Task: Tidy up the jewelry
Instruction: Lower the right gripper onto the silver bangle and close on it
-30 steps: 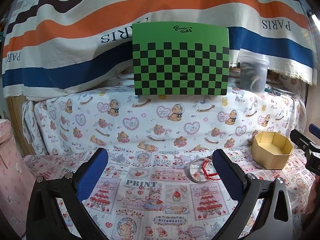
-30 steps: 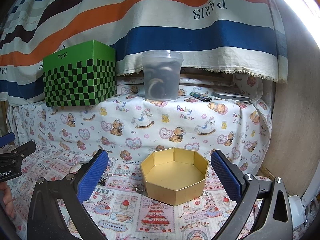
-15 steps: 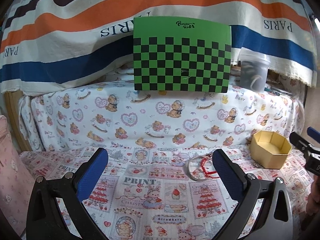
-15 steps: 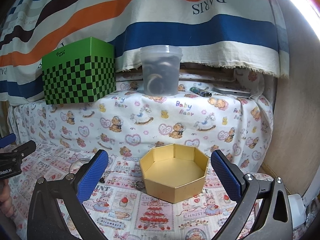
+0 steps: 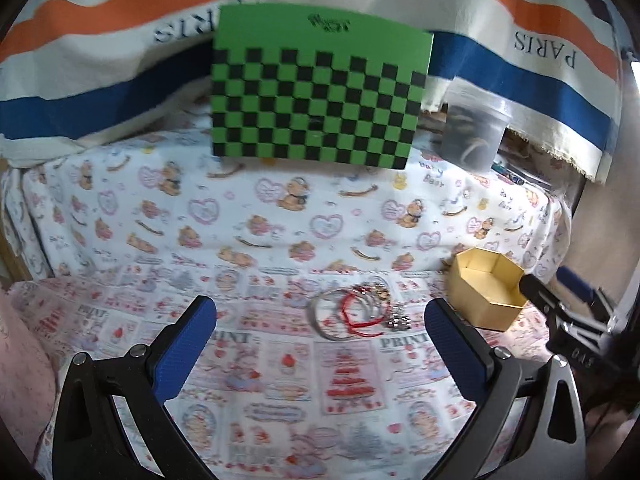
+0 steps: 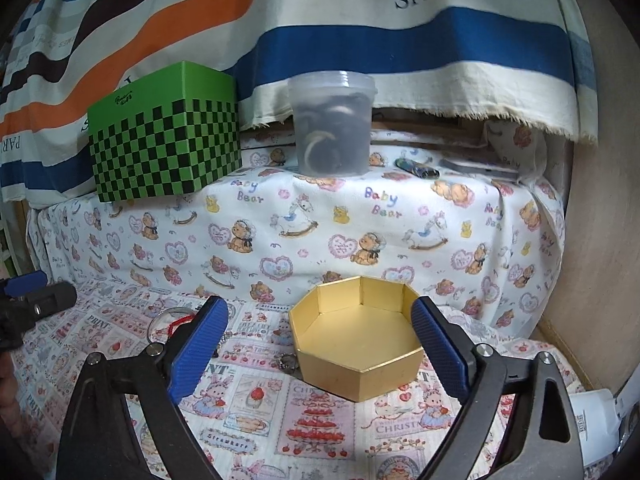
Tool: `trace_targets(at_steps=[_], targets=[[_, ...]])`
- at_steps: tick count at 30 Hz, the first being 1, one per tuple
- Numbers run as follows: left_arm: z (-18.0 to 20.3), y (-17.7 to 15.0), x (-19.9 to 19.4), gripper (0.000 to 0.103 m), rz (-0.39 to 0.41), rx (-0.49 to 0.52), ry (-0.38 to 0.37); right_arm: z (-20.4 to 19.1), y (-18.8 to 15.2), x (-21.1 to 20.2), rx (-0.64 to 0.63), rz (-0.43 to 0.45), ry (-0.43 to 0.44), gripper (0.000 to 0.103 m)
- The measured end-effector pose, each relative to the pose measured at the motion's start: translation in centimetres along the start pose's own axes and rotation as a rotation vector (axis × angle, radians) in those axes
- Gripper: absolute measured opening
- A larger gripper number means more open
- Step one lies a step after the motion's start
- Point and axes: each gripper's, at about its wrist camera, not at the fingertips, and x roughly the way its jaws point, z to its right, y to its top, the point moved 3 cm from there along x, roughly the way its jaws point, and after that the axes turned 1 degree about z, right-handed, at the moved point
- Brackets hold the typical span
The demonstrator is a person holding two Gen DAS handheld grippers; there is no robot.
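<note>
A small pile of jewelry (image 5: 352,314) lies on the printed cloth: silver bangles, a red cord and a metal charm. My left gripper (image 5: 320,340) is open just short of the pile, with nothing between its fingers. To the right stands an open gold hexagonal box (image 5: 486,294). In the right wrist view the gold box (image 6: 360,340) sits between the jaws of my right gripper (image 6: 320,328), which are closing; its pads are not pressing the box. The bangles and red cord (image 6: 172,320) are partly hidden behind its left finger. A small charm (image 6: 289,360) lies against the box.
On a raised, bear-print covered shelf at the back stand a green checkered box (image 5: 320,88) and a lidded clear tub (image 6: 332,120), with small items (image 6: 418,168) beside it. A striped cloth hangs behind. A wall (image 6: 600,240) closes the right side. A pink box (image 5: 16,360) sits far left.
The left wrist view has tipped downward and the jewelry pile now shows whole between its fingers. The right gripper's fingers have come a little closer together around the gold box.
</note>
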Motion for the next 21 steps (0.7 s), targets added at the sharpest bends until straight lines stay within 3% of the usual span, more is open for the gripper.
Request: trace_targets(at_steps=[2, 5, 10, 12, 16, 17, 20, 21], targets=[[0.3, 0.5, 1.4, 0.086, -0.068, -0.021, -0.018, 0.8, 0.0, 0.2, 0.044, -0.019, 0.014, 0.094], [0.5, 0.5, 3.9, 0.075, -0.182, -0.086, -0.060, 1.9, 0.4, 0.4, 0.093, -0.026, 0.003, 0.094], [1.9, -0.8, 8.0, 0.054, -0.295, -0.064, -0.022, 2.6, 0.4, 0.4, 0.099, -0.034, -0.005, 0.094], [2.0, -1.3, 9.3, 0.044, -0.318, -0.067, -0.018, 2.5, 0.4, 0.5, 0.089, -0.037, -0.014, 0.094], [1.1, -1.7, 10.3, 0.041, -0.277, -0.051, 0.058, 2.0, 0.2, 0.7, 0.058, -0.044, -0.019, 0.094], [0.9, -1.8, 10.5, 0.037, -0.273, -0.041, 0.074, 1.8, 0.2, 0.7, 0.050, -0.044, -0.016, 0.094], [0.3, -2.3, 11.2, 0.011, -0.300, -0.056, 0.080, 1.0, 0.1, 0.6, 0.013, -0.046, -0.015, 0.093], [0.4, -2.4, 11.3, 0.011, -0.304, -0.054, 0.066, 0.7, 0.0, 0.5, 0.001, -0.054, -0.011, 0.093]])
